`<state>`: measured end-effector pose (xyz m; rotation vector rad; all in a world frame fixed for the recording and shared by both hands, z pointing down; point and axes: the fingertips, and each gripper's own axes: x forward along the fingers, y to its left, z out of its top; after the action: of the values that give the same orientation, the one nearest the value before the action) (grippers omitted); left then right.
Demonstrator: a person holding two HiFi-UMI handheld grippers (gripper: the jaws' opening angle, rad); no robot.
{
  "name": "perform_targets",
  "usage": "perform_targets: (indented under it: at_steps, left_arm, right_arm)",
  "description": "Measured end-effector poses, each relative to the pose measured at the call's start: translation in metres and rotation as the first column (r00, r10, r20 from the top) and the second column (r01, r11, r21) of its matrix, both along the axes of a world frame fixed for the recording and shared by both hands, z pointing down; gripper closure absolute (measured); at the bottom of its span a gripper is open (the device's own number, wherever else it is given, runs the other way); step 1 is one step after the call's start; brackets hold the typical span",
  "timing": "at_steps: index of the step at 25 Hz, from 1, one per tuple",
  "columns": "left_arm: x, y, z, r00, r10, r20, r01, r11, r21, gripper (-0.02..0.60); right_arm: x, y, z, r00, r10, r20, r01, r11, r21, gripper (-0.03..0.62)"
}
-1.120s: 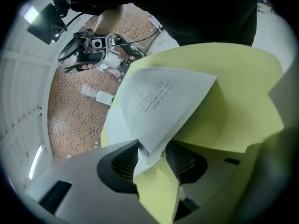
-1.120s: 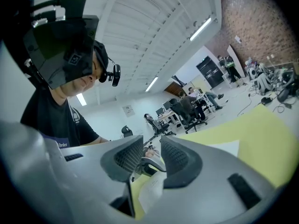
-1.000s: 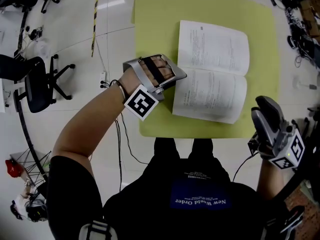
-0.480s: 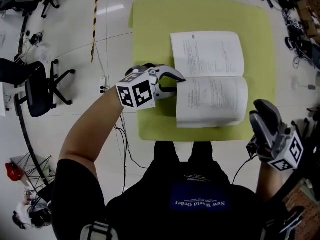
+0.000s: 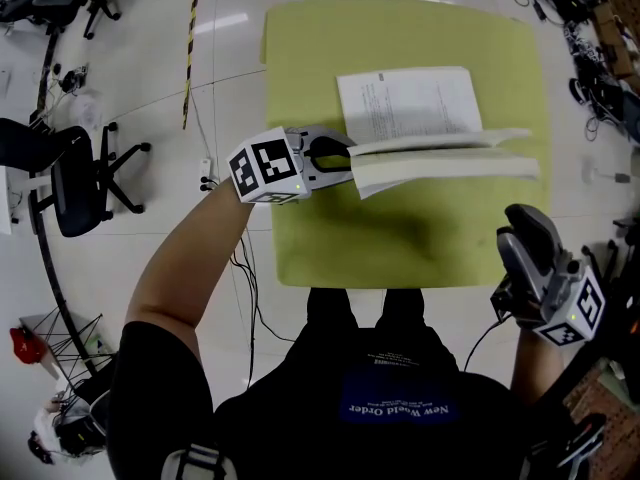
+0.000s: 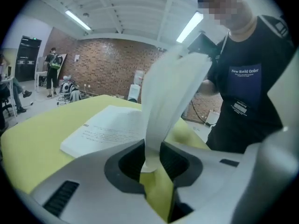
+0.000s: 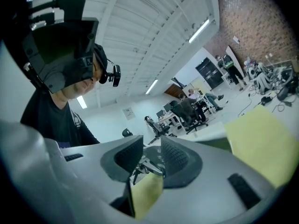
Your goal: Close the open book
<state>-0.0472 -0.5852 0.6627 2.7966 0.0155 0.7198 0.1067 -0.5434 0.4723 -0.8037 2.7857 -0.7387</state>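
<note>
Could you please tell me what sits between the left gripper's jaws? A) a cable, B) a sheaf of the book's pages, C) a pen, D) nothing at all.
B: the left gripper, whose jaws have just been closing, pinches the book's white pages, which stand up above the table.

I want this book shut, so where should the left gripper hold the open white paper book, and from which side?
The left end of the white paper book's raised half, from the left of the yellow-green table. That half stands on edge, its thin stack fitting between the pads. The jaws of the left gripper have just been closing on it.
</note>
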Motion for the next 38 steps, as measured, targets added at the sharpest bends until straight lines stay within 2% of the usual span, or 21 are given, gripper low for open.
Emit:
perform_targets:
  at_steps: [2, 5, 8, 10, 11, 12, 13, 16, 18, 20, 24, 26, 27, 28, 31, 33, 38]
  left_arm:
    - [0.000, -0.003, 0.002, 1.000, -0.014, 0.008, 0.014, 1.000, -0.022, 0.480]
    - [-0.001, -0.010, 0.009, 0.997, -0.069, 0.025, 0.072, 0.992, -0.102, 0.477]
    - [-0.003, -0.017, 0.015, 0.987, -0.150, 0.058, 0.159, 0.969, -0.190, 0.460]
    - [-0.006, -0.022, 0.019, 0.970, -0.219, 0.104, 0.239, 0.941, -0.239, 0.443]
    - [-0.009, -0.025, 0.022, 0.955, -0.265, 0.131, 0.292, 0.918, -0.268, 0.429]
    - [-0.012, -0.030, 0.024, 0.934, -0.321, 0.157, 0.355, 0.885, -0.302, 0.417]
    - [-0.015, -0.034, 0.026, 0.906, -0.384, 0.178, 0.423, 0.842, -0.336, 0.400]
    - [-0.025, -0.042, 0.028, 0.799, -0.569, 0.196, 0.596, 0.703, -0.389, 0.385]
    - [-0.029, -0.041, 0.028, 0.733, -0.654, 0.187, 0.666, 0.632, -0.397, 0.385]
    - [-0.032, -0.040, 0.029, 0.683, -0.709, 0.178, 0.711, 0.587, -0.388, 0.385]
    - [-0.052, -0.036, 0.020, 0.603, -0.777, 0.181, 0.783, 0.534, -0.318, 0.387]
    - [-0.067, -0.031, -0.001, 0.568, -0.812, 0.139, 0.796, 0.498, -0.345, 0.387]
    - [-0.072, -0.025, -0.020, 0.563, -0.821, 0.094, 0.785, 0.497, -0.370, 0.386]
    - [-0.074, -0.018, -0.043, 0.570, -0.821, 0.035, 0.767, 0.516, -0.382, 0.387]
    - [-0.072, 0.007, -0.129, 0.613, -0.773, -0.160, 0.710, 0.629, -0.318, 0.387]
    - [-0.070, 0.022, -0.189, 0.620, -0.733, -0.279, 0.686, 0.679, -0.259, 0.387]
    - [-0.072, 0.058, -0.322, 0.591, -0.620, -0.516, 0.656, 0.742, -0.140, 0.387]
  right_arm:
    - [-0.001, 0.000, 0.000, 1.000, -0.002, 0.000, 0.002, 1.000, 0.002, 0.503]
    - [-0.002, -0.001, -0.001, 1.000, -0.006, -0.001, 0.006, 1.000, 0.004, 0.503]
    - [-0.004, -0.002, -0.001, 1.000, -0.009, -0.001, 0.009, 1.000, 0.002, 0.503]
    - [-0.005, -0.004, -0.001, 1.000, -0.011, -0.001, 0.011, 1.000, 0.000, 0.503]
    - [-0.005, -0.004, 0.000, 1.000, -0.011, -0.002, 0.011, 1.000, 0.000, 0.503]
    - [-0.005, -0.004, 0.000, 1.000, -0.011, -0.002, 0.011, 1.000, 0.000, 0.503]
    - [-0.005, -0.004, 0.001, 1.000, -0.012, -0.003, 0.012, 1.000, 0.000, 0.503]
    - [-0.005, -0.005, 0.000, 1.000, -0.016, 0.000, 0.016, 1.000, 0.000, 0.503]
    - [-0.007, -0.006, -0.002, 1.000, -0.023, -0.001, 0.023, 1.000, 0.002, 0.503]
    - [-0.008, -0.007, -0.003, 1.000, -0.024, -0.008, 0.024, 1.000, 0.005, 0.503]
    - [-0.009, -0.005, -0.015, 0.999, -0.019, -0.029, 0.019, 1.000, 0.014, 0.503]
    - [-0.009, -0.004, -0.026, 0.999, -0.015, -0.045, 0.017, 1.000, 0.025, 0.503]
    - [-0.008, -0.004, -0.033, 0.998, -0.010, -0.054, 0.011, 0.999, 0.033, 0.503]
    - [-0.007, -0.003, -0.042, 0.998, -0.001, -0.064, 0.004, 0.999, 0.042, 0.503]
    - [0.001, -0.002, -0.072, 0.994, 0.036, -0.103, -0.028, 0.996, 0.081, 0.503]
    - [0.007, -0.002, -0.097, 0.988, 0.068, -0.138, -0.052, 0.992, 0.116, 0.503]
    - [0.011, 0.006, -0.169, 0.978, 0.119, -0.170, -0.076, 0.968, 0.240, 0.505]
